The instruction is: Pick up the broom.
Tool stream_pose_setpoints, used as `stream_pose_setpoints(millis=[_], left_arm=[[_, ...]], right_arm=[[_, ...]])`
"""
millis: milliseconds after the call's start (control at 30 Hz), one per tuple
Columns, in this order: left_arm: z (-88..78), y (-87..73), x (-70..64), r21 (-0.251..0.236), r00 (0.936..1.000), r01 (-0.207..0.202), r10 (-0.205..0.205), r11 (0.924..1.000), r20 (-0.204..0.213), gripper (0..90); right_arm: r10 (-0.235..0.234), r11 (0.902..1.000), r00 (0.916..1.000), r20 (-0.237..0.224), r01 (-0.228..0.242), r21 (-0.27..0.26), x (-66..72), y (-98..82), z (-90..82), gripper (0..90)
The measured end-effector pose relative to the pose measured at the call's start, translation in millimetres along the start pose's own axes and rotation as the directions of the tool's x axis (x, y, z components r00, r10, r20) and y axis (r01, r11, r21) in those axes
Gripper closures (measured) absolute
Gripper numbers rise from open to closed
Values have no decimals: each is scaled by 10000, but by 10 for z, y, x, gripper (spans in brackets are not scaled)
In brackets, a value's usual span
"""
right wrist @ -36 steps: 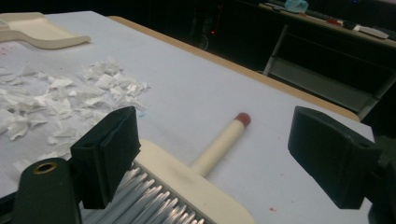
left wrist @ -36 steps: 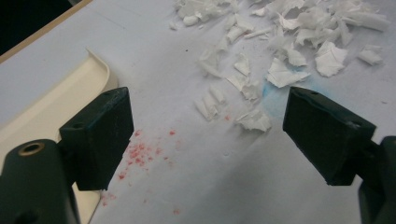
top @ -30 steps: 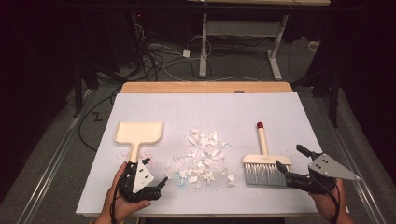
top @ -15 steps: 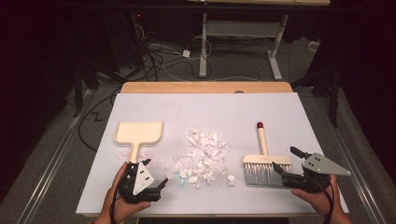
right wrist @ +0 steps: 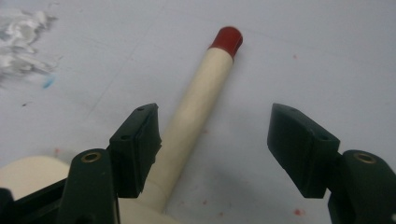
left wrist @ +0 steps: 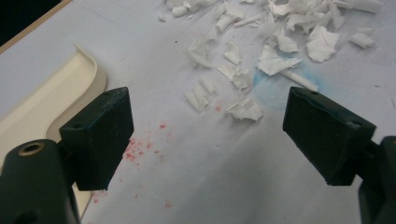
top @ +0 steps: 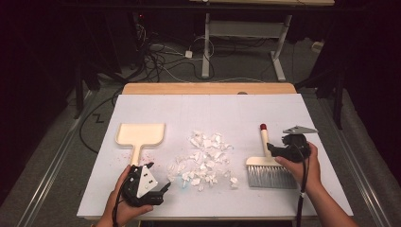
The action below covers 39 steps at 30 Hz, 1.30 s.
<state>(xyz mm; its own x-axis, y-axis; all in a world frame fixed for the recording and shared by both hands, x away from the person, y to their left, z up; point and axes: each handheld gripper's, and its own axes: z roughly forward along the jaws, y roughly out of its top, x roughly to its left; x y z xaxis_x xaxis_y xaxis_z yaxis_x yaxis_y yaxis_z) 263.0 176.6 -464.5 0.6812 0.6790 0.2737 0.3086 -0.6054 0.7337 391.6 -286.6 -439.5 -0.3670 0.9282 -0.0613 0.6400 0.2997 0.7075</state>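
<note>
- The brush (top: 265, 163) lies on the right of the tabletop (top: 208, 106), bristles toward the person, its cream handle (right wrist: 196, 107) with a red cap (right wrist: 226, 39) pointing away.
- The right tongs (top: 278, 150) straddle that handle just above the brush head. In the right gripper view one jaw sits against the handle's side and the other stands well clear, so nothing is gripped yet. The jaws have just been closing, with the handle between them.
- The left tongs (top: 158, 191) rest released near the front edge, jaws wide apart over bare tabletop, just beside the dustpan (top: 140, 135) handle and near the paper scraps (top: 204, 161).
- The dustpan lies on the left, flat, its tray away from the person.
- The scraps sit in a loose heap between dustpan and brush; a few strays reach toward the left tongs.
- The brush looks light and stiff. Its handle is round and smooth, so I judge it could roll or twist in a loose pinch.
- The best hold seems to be low on the handle, near the head, where the tongs already stand; that keeps the bristle end from swinging.
- The bristles are soft and give no purchase. The scraps are featherlight and will scatter under a hard sweep.
</note>
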Motion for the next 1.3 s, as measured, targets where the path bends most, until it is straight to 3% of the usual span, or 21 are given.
stream_pose_setpoints(millis=[67, 200, 267, 333, 367, 533, 667, 1000, 1100, 1300], left_arm=[[-3, -2, 1, 4, 10000, 13, -13, 10000, -20, 155], [4, -1, 1, 76, 10000, 16, -15, 10000, -32, 155], [5, 0, -1, 79, 10000, 13, -13, 10000, -28, 155], [10, 0, -4, 104, 10000, -13, 13, 9999, -27, 155], [14, 0, -4, 121, 10000, -20, 21, 9999, -8, 155], [2, 0, 23, -182, 9992, 236, -230, 9996, 319, 158], [-6, -9, 19, -178, 9991, 304, -298, 9994, 304, 159], [-9, -3, 1, -158, 9991, 249, -243, 9996, 352, 159], [-16, -4, 9, -192, 9991, 266, -260, 9995, 326, 159], [-39, -6, 3, -268, 9993, 241, -233, 9993, 293, 159]], right_arm=[[263, 9992, 9996, -42, -261, 307, 0, 23, 125, 358], [291, 9915, 9995, -74, -279, 1272, 46, 52, 351, 363], [244, 9910, 9997, -45, -236, 1314, 60, 52, 382, 362], [144, 9898, 9999, -4, -142, 1417, 92, 92, 390, 472], [119, 9910, 9999, -78, -107, 1334, 104, 96, 391, 566], [-91, 9918, 9997, -209, 117, 1275, 136, 115, 407, 605], [-321, 9920, 9981, -521, 382, 1199, 127, 111, 404, 708], [-475, 9919, 9962, -735, 557, 1143, 110, 112, 391, 710], [-478, 9948, 9969, -624, 531, 866, 96, 115, 357, 710], [-237, 9995, 9990, -383, 229, -193, 34, 152, 128, 710]])
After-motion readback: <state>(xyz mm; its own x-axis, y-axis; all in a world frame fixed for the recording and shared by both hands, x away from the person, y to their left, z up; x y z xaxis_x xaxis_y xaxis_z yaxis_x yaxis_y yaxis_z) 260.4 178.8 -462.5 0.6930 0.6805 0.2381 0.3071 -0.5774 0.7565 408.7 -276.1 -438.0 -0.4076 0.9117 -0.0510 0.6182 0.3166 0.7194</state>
